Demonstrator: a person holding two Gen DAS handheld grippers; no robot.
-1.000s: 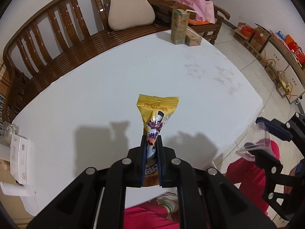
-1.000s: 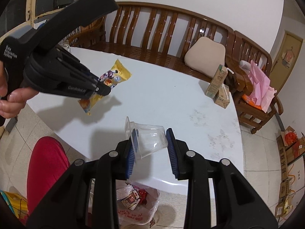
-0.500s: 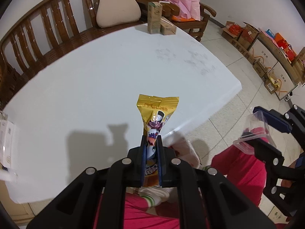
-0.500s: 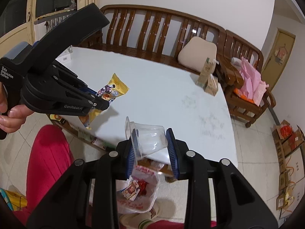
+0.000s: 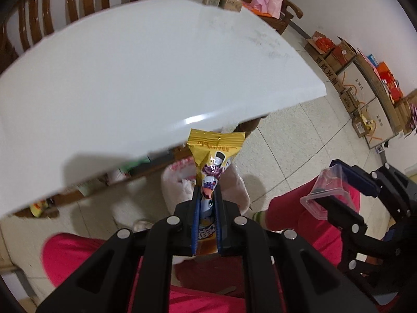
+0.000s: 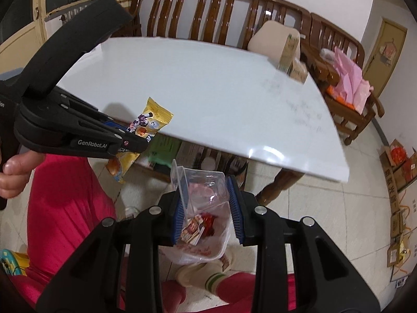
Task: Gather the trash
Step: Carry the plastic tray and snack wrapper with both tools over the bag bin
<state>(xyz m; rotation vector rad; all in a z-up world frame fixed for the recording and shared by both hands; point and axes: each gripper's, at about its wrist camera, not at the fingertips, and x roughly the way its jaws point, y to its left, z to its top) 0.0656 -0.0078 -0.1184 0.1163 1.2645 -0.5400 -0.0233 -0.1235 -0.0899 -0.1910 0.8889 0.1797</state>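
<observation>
My left gripper [image 5: 207, 195] is shut on a yellow snack wrapper [image 5: 215, 151] and holds it in the air past the table's front edge, above a white plastic trash bag [image 5: 177, 182] on the floor. It also shows in the right wrist view [image 6: 140, 140] with the wrapper [image 6: 153, 117]. My right gripper [image 6: 206, 198] is shut on a clear plastic cup [image 6: 203, 185], held over the trash bag [image 6: 200, 237], which holds red and white wrappers. The cup also shows in the left wrist view [image 5: 325, 193].
The white table [image 6: 221, 99] carries a green drink carton [image 6: 289, 49] and a small box [image 6: 299, 70] at its far corner. A wooden bench [image 6: 208, 7] with a cushion [image 6: 271, 39] stands behind. Cardboard boxes [image 5: 365, 83] line the right wall. The person's red-clad legs [image 6: 65, 198] are below.
Both grippers have drawn back off the table and lowered over the floor with the wrapper and the cup still held. The trash bag has come into view beneath them.
</observation>
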